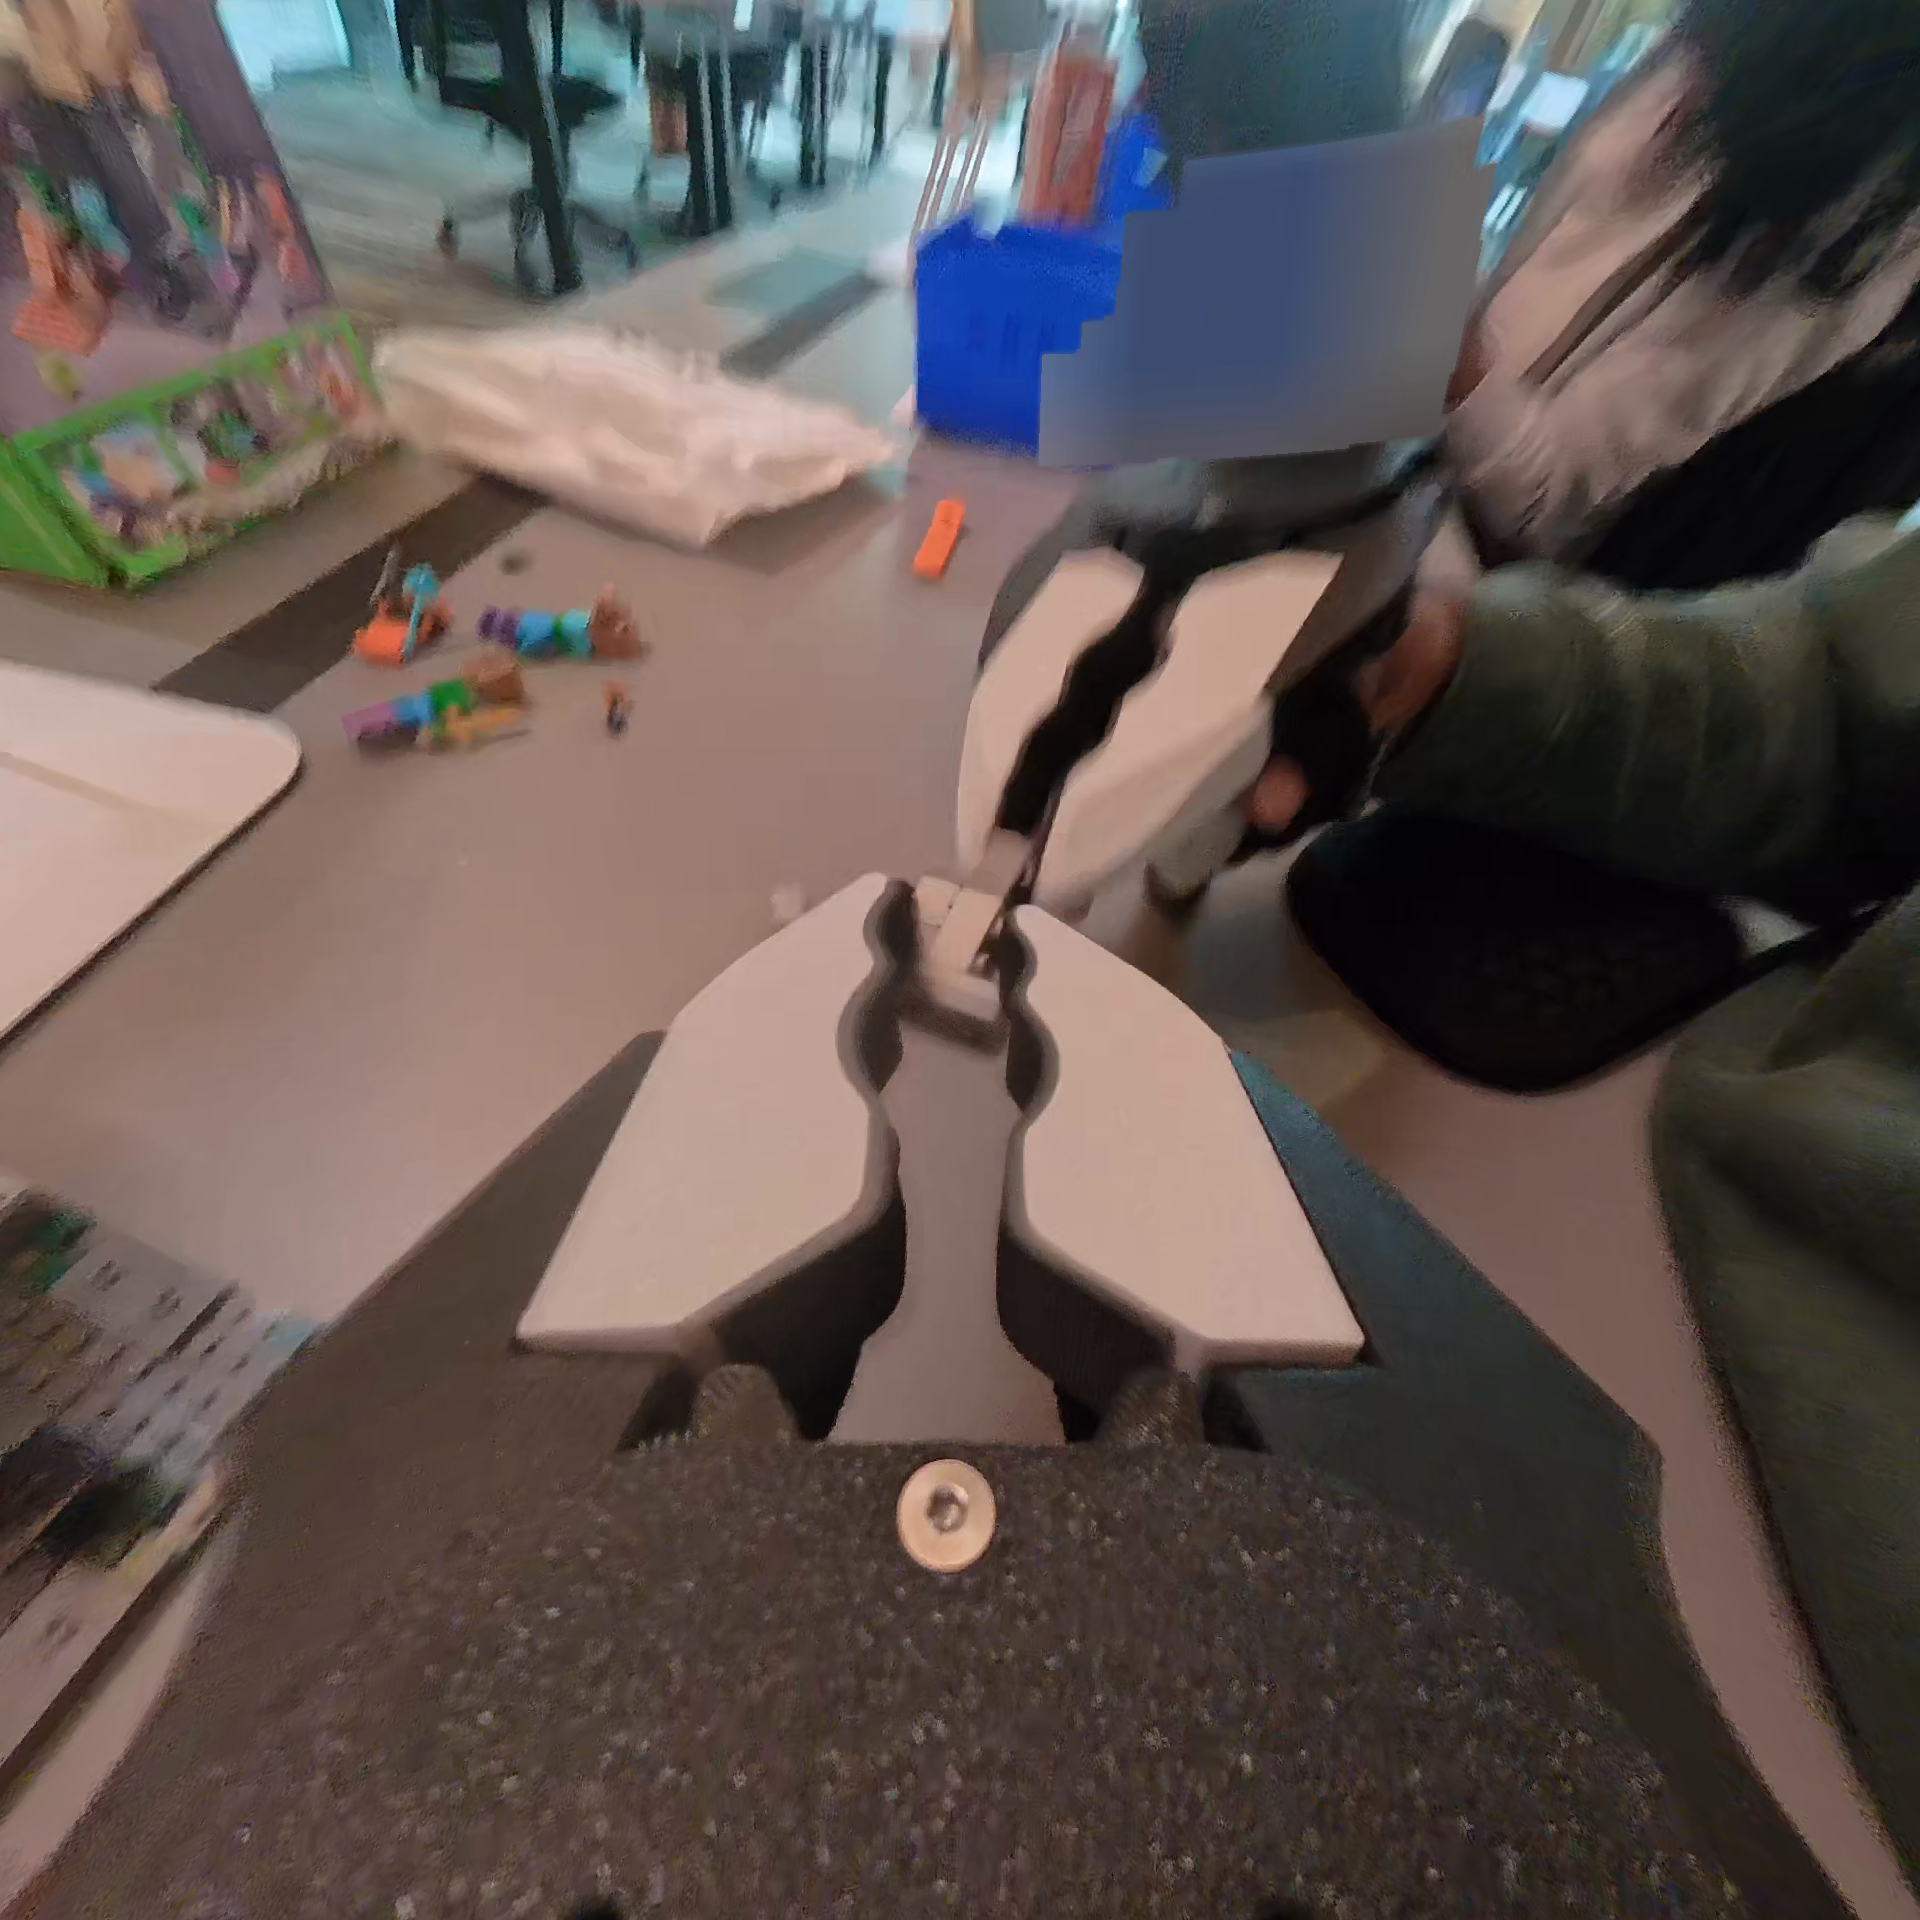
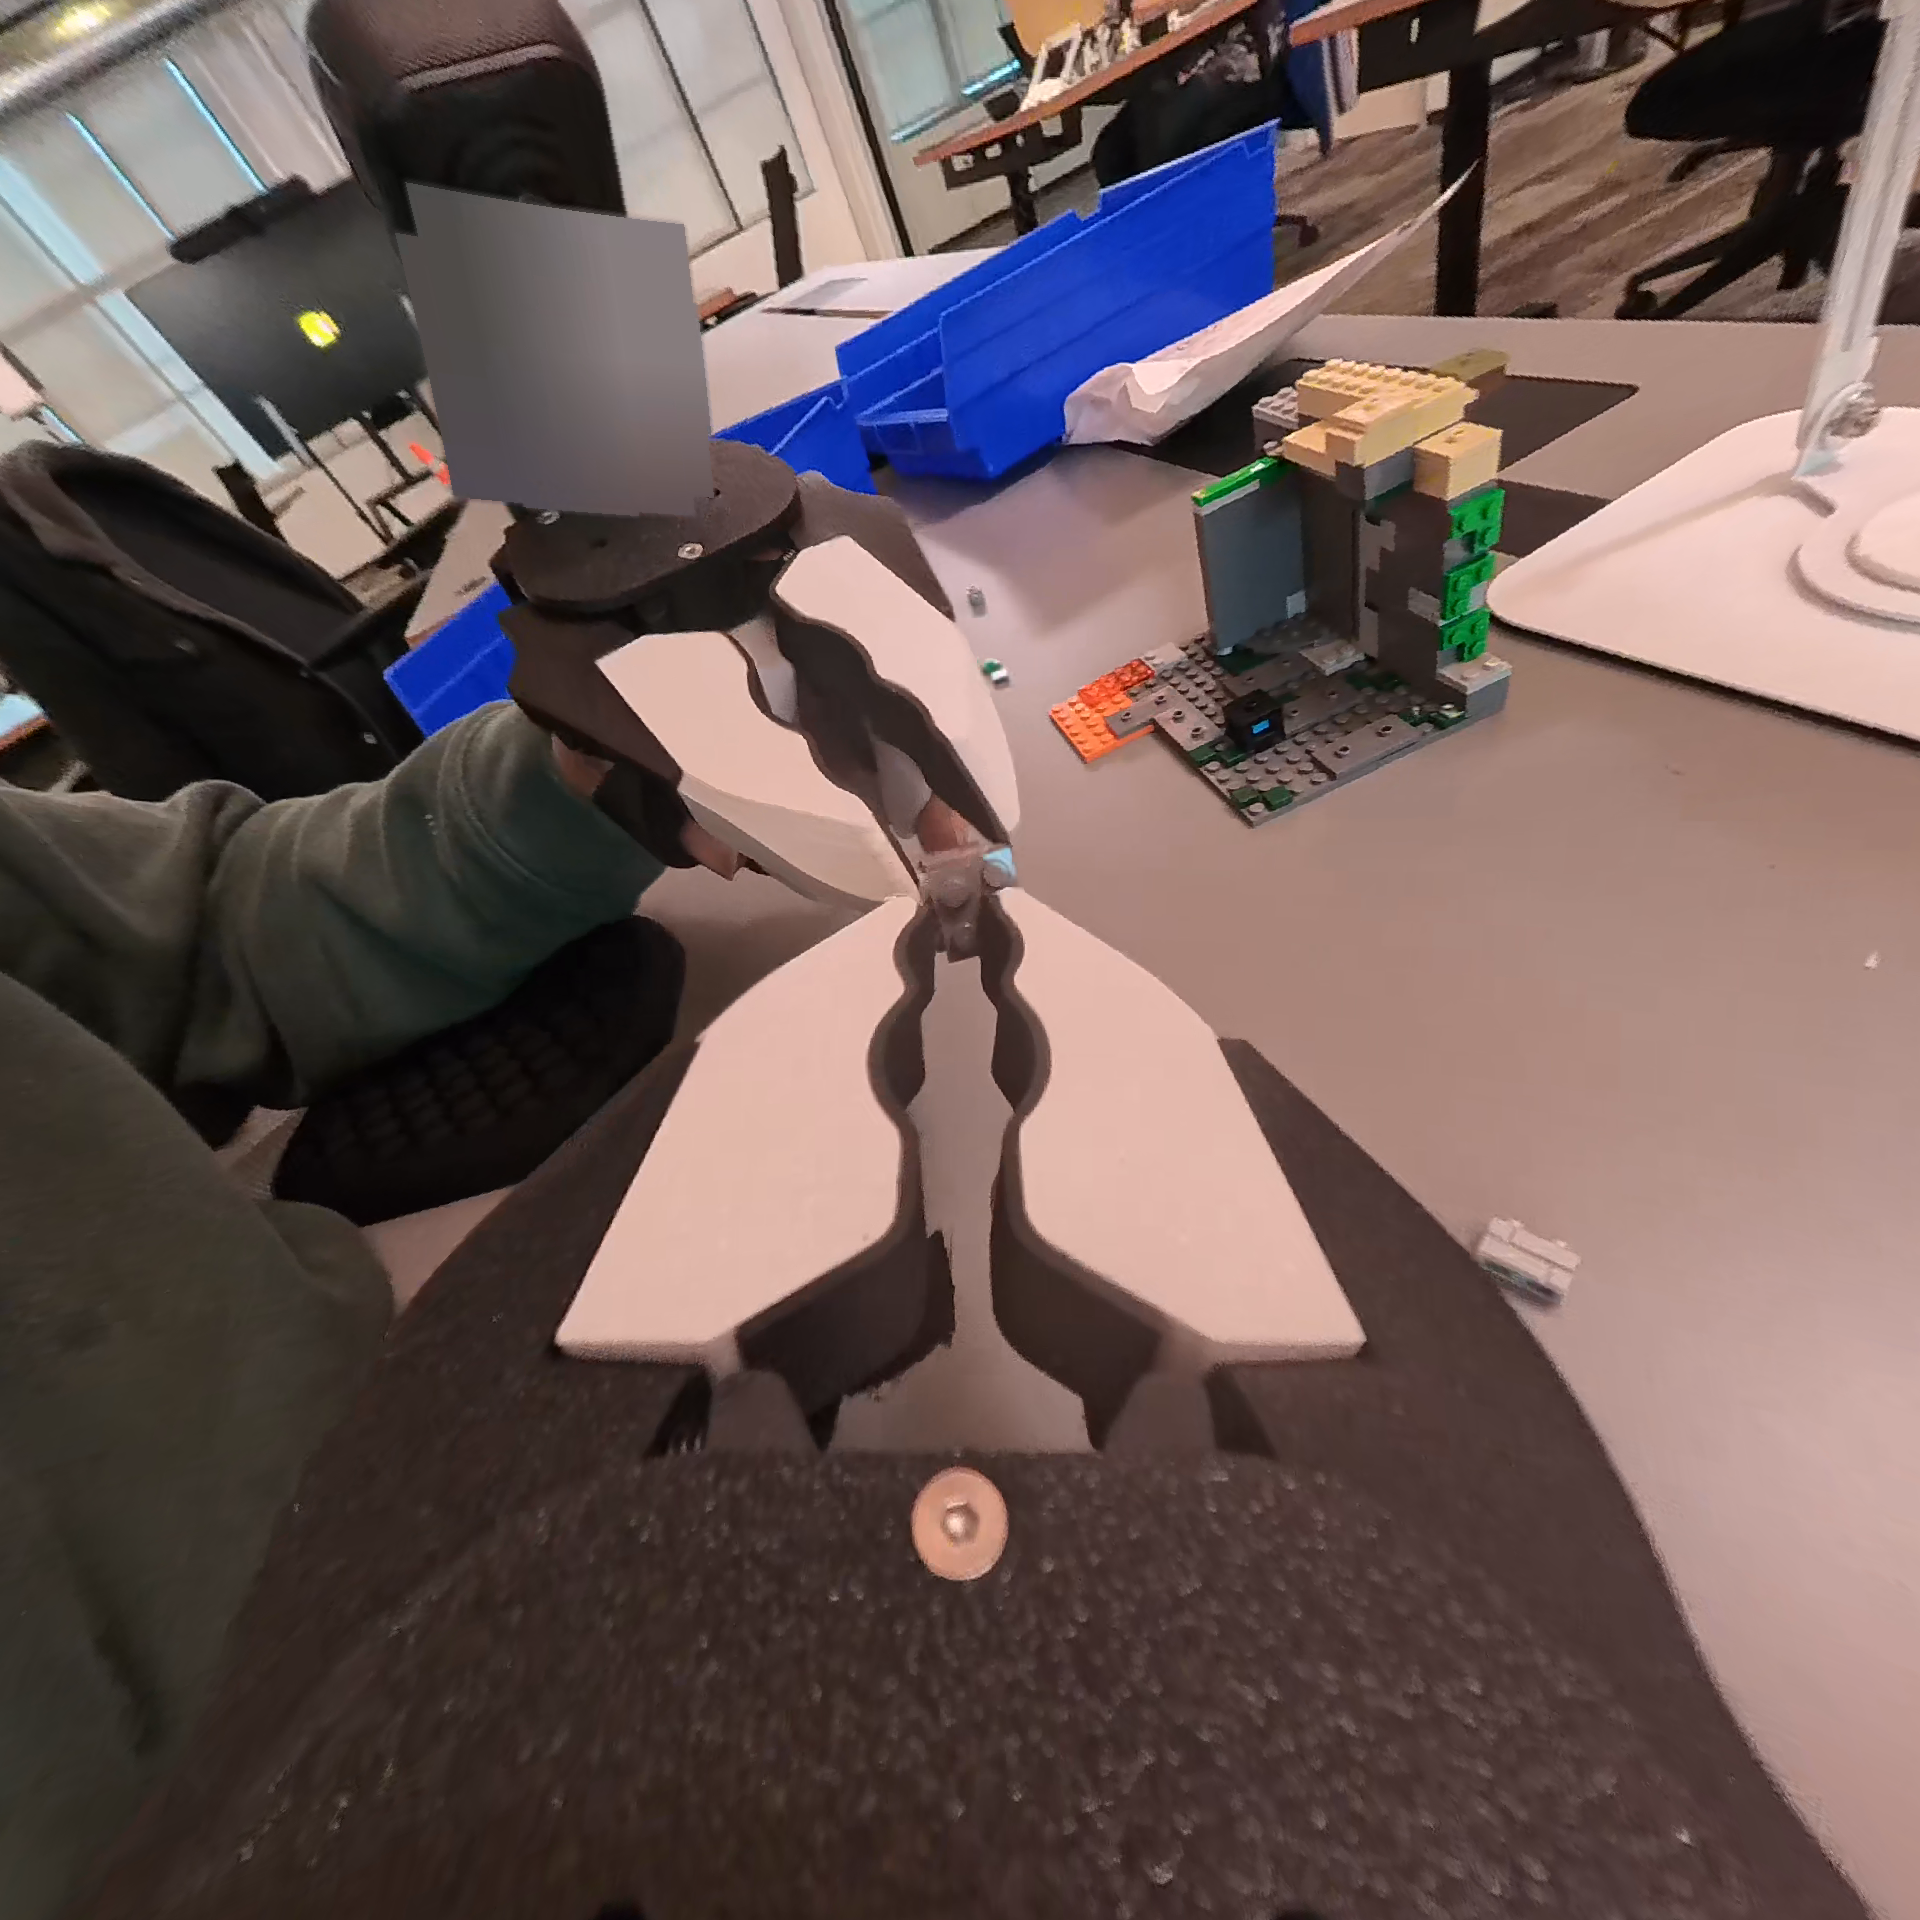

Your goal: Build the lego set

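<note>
Joining two small pieces tip to tip

Left gripper [image 1: 961,914] jaws clamped on light grey brick [image 1: 966,940], long axis fwd. Right gripper [image 2: 961,920] jaws pinch dark grey piece [image 2: 954,883], touching it, above grey table [image 2: 1558,987]. Half-built model [image 2: 1340,613] beyond on right side; blue bins [image 2: 1049,332] behind; office room.

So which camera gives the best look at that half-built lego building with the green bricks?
The right wrist view. The lego building stands sharp and unblocked on the grey table, right of the right gripper, tan roof and orange plates clear. The left wrist view does not show it, only small colourful lego figures.
</note>
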The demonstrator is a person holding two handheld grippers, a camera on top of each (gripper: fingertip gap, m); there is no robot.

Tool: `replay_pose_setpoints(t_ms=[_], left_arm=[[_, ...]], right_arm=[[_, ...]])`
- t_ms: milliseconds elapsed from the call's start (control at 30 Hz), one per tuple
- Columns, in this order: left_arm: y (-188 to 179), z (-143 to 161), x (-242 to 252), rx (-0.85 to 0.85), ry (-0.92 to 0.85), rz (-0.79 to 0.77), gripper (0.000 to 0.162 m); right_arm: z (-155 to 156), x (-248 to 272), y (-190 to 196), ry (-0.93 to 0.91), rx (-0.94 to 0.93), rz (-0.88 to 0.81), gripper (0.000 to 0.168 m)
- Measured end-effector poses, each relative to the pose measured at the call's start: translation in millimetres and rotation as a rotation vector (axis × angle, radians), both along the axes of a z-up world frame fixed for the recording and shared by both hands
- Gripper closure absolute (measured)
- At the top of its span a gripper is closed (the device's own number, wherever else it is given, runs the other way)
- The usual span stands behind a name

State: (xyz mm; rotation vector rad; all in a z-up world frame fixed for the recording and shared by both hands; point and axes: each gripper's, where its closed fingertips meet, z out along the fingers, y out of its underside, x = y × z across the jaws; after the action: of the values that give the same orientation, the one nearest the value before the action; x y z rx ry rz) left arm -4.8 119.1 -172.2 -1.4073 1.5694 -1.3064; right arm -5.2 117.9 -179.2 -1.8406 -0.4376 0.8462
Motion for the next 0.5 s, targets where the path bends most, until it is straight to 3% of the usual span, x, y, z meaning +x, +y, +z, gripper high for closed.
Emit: replay_pose_setpoints(t_ms=[33, 67, 100, 133, 200, 233, 367, 500], left_arm=[[-25, 34, 0, -0.141, -0.173, -0.127, 0.162], [-47, 38, 6, -0.128, -0.140, -0.208, 0.162], [-42, 17, 16, 0.191, -0.020, -0.124, 0.162], [-30, 29, 12, 0.303, -0.081, -0.047, 0.162], [3, 58, -13, 0.180, -0.135, 0.046, 0.162], [14, 63, -22, 0.186, -0.158, 0.082, 0.162], [20, 54, -22, 0.203, -0.121, 0.092, 0.162], [19, 46, -18, 0.202, -0.093, 0.080, 0.162]], right_arm=[[-12, -11, -4, -0.034, -0.040, 0.053, 0.161], [-29, -32, -8, -0.085, -0.070, 0.116, 0.161], [-29, -47, -8, -0.104, -0.014, 0.123, 0.160], [-10, -43, -4, -0.107, 0.075, 0.078, 0.161], [19, -11, 0, -0.087, 0.112, 0.021, 0.161], [16, -5, -1, -0.126, 0.108, 0.009, 0.161], [-3, -10, -3, -0.167, 0.082, 0.019, 0.161], [-3, -5, -3, -0.168, 0.082, 0.012, 0.160]])
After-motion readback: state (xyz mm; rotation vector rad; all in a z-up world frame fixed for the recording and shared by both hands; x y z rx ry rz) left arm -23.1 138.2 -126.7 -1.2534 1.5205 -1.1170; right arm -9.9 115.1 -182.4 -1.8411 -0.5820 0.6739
